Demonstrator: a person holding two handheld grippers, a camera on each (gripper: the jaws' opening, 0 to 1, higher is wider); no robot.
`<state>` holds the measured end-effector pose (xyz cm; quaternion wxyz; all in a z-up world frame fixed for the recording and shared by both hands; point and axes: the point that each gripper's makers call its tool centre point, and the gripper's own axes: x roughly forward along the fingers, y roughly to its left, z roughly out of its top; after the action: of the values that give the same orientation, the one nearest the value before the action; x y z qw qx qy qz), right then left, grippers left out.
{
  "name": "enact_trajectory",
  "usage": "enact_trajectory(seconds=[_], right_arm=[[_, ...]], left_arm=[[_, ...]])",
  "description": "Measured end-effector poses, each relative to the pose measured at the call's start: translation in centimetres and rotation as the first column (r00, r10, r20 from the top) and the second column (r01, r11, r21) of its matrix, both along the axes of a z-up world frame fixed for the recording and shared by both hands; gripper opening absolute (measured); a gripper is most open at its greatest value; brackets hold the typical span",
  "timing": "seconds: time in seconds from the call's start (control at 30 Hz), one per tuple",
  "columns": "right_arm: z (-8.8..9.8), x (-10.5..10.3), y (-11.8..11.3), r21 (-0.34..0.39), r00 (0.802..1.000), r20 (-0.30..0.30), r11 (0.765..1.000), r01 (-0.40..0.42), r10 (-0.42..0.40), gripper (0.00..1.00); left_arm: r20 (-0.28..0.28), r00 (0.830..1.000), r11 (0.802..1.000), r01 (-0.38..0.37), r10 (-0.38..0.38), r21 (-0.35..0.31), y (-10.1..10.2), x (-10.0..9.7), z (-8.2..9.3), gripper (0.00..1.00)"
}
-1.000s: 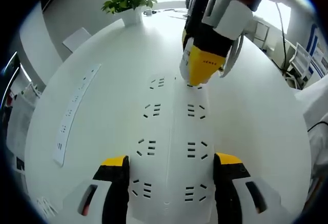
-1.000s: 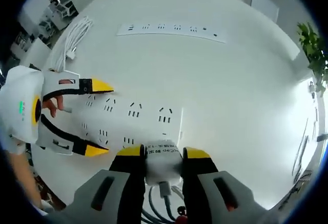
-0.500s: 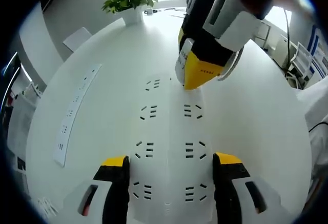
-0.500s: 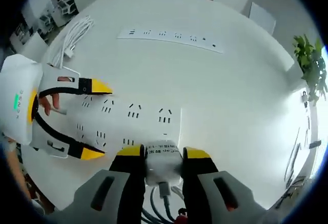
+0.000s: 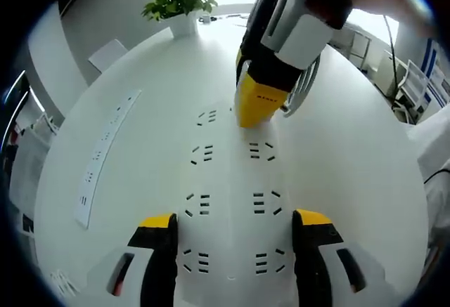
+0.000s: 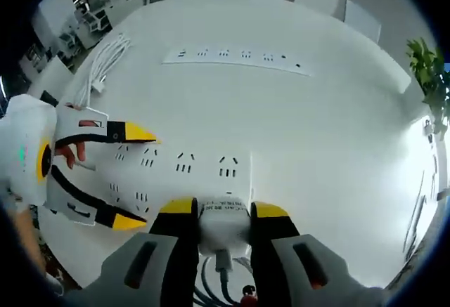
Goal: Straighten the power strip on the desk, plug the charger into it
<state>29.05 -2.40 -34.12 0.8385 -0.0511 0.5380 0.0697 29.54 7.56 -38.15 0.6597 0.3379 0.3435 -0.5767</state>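
The power strip (image 5: 232,201) lay flat on the white worktop (image 5: 351,152) in the left gripper view, its near end between the jaws of your left gripper (image 5: 232,226), which stood wide on either side of it; whether they pressed its edges I could not tell. At the strip's far end your right gripper (image 5: 256,103) came down onto the far row of sockets. A second, slimmer strip (image 5: 105,152) lay well to one side of the power strip, and a potted plant (image 5: 177,1) stood far beyond it.

In the right gripper view, your jaws were closed on the white charger (image 6: 223,221), held just at the power strip's edge. If you pressed with the prongs off the slots, the charger could twist in the jaws or shove the strip crooked.
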Motion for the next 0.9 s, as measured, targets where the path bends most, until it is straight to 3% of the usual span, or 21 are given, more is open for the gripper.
enact_trajectory(seconds=[0.2, 0.27, 0.37, 0.5, 0.73, 0.9], right_arm=[[0.1, 0.6, 0.1, 0.006, 0.997, 0.082, 1.000, 0.001, -0.002, 0.25], [0.1, 0.8, 0.0, 0.008, 0.997, 0.082, 1.000, 0.001, -0.002, 0.25], [-0.1, 1.2, 0.1, 0.004, 0.999, 0.033, 1.000, -0.010, 0.010, 0.25], [0.0, 1.5, 0.3, 0.025, 0.995, 0.098, 0.999, -0.025, 0.023, 0.26], [0.1, 1.3, 0.4, 0.073, 0.996, 0.081, 0.996, -0.042, 0.036, 0.28], [0.3, 0.8, 0.7, 0.060, 0.993, 0.077, 0.994, -0.090, 0.086, 0.29]], left_arm=[[0.002, 1.000, 1.000, -0.005, 0.005, 0.002, -0.2, 0.1, 0.1, 0.67], [0.003, 1.000, 1.000, 0.000, 0.000, 0.001, -0.3, 0.1, 0.2, 0.66], [0.002, 1.000, 1.000, 0.002, -0.002, 0.005, -0.4, 0.1, 0.2, 0.66], [0.000, 1.000, 1.000, -0.013, 0.013, 0.001, -0.4, 0.3, 0.3, 0.67], [-0.005, 1.000, 1.000, -0.023, 0.023, -0.013, -0.3, 0.4, 0.5, 0.67], [-0.008, 1.000, 0.999, -0.030, 0.030, -0.039, -0.2, 0.4, 0.6, 0.67]])
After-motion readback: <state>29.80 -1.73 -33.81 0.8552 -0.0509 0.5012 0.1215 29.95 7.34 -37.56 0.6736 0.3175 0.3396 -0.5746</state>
